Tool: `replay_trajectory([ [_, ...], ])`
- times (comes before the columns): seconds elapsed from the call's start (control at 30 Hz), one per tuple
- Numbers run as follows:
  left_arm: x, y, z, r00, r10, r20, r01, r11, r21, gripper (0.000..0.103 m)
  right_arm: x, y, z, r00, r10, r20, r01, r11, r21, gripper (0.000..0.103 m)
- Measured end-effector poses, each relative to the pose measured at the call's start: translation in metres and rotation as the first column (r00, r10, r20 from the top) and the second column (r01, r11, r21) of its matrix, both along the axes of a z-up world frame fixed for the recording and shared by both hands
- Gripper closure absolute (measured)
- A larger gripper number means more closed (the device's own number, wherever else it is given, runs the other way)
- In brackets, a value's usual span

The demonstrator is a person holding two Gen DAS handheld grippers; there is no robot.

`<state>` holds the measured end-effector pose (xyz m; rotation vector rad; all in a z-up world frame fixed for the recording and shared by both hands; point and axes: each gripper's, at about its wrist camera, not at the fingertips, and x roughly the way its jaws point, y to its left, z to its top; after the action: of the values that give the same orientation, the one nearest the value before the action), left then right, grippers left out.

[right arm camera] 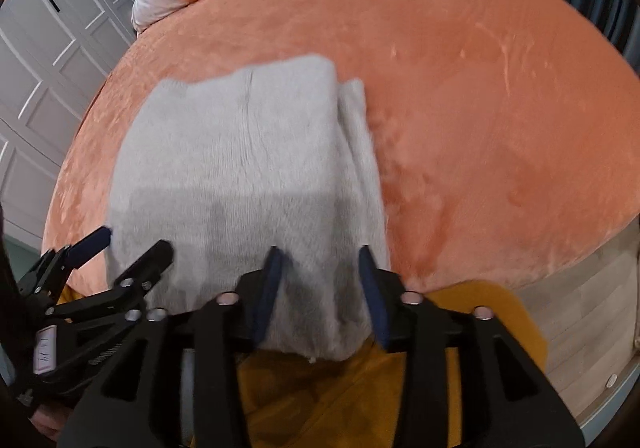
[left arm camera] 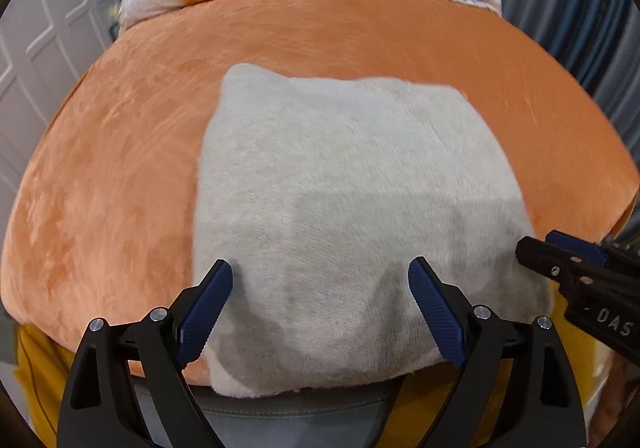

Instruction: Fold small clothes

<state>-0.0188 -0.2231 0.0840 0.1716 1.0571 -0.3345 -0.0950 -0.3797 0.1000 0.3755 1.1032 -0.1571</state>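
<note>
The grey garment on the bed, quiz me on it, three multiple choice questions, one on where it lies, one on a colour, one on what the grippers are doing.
1. Where does the grey garment lie?
A. at the bed's near edge
B. on the pillow
C. on the floor

2. What colour is the blanket under it?
A. blue
B. orange
C. green

3. How do the left gripper and right gripper stand?
A. both clamped shut
B. both open over the garment's near edge
C. both out of view

Answers: 1 A, its hem overhangs the near edge; 2 B, orange plush surrounds it; 3 B, the pads stand apart, pressing nothing.
</note>
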Motion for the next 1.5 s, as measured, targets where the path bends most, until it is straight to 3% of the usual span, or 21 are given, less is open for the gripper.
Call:
replay_trajectory([
  [0.03, 0.003, 0.003, 0.002, 1.0, 0.014, -0.008, -0.014, 1.0, -0.013, 0.016, 0.002, 0.0, 0.0, 1.0, -0.006, -0.001, 0.006, 1.0, -0.001, 0.048],
  [0.27, 0.036, 0.036, -0.01, 0.984, 0.125, -0.128, -0.134, 0.989, -0.063, 0.016, 0.03, -0.005, -0.022, 0.998, -0.023, -0.051, 0.027, 0.996, 0.09, 0.039],
  [0.4, 0.052, 0.046, -0.029, 0.962, 0.134, -0.239, -0.167, 0.978, -0.123, 0.009, 0.04, -0.006, -0.037, 0.997, -0.017, -0.069, 0.025, 0.992, 0.122, 0.029],
  [0.57, 0.065, 0.05, -0.05, 0.946, 0.109, -0.306, -0.173, 0.966, -0.191, 0.005, 0.048, -0.016, -0.052, 0.997, -0.018, -0.074, 0.032, 0.979, 0.201, 0.018],
  [0.9, 0.068, 0.038, -0.059, 0.968, 0.056, -0.245, -0.108, 0.973, -0.203, 0.005, 0.063, -0.012, -0.065, 0.998, 0.014, -0.069, 0.002, 0.974, 0.227, 0.006],
  [1.2, 0.066, 0.036, -0.06, 0.976, 0.045, -0.212, -0.09, 0.974, -0.209, 0.005, 0.064, -0.014, -0.066, 0.997, 0.021, -0.073, -0.004, 0.974, 0.227, 0.008],
  [1.27, 0.065, 0.038, -0.058, 0.974, 0.043, -0.224, -0.09, 0.974, -0.208, 0.005, 0.064, -0.013, -0.063, 0.997, 0.022, -0.073, -0.005, 0.975, 0.223, 0.013],
  [1.33, 0.067, 0.037, -0.055, 0.972, 0.037, -0.231, -0.086, 0.975, -0.204, 0.005, 0.062, -0.011, -0.058, 0.997, 0.023, -0.067, -0.007, 0.973, 0.232, 0.028],
  [1.37, 0.067, 0.037, -0.052, 0.971, 0.036, -0.237, -0.086, 0.975, -0.206, 0.006, 0.061, -0.011, -0.056, 0.997, 0.021, -0.068, -0.005, 0.971, 0.237, 0.029],
  [1.47, 0.063, 0.037, -0.044, 0.969, 0.029, -0.246, -0.083, 0.973, -0.213, 0.013, 0.058, -0.01, -0.051, 0.998, 0.007, -0.069, 0.01, 0.969, 0.246, 0.04],
  [1.5, 0.062, 0.037, -0.042, 0.967, 0.024, -0.252, -0.081, 0.972, -0.22, 0.015, 0.057, -0.01, -0.049, 0.998, 0.003, -0.067, 0.013, 0.969, 0.248, 0.048],
])
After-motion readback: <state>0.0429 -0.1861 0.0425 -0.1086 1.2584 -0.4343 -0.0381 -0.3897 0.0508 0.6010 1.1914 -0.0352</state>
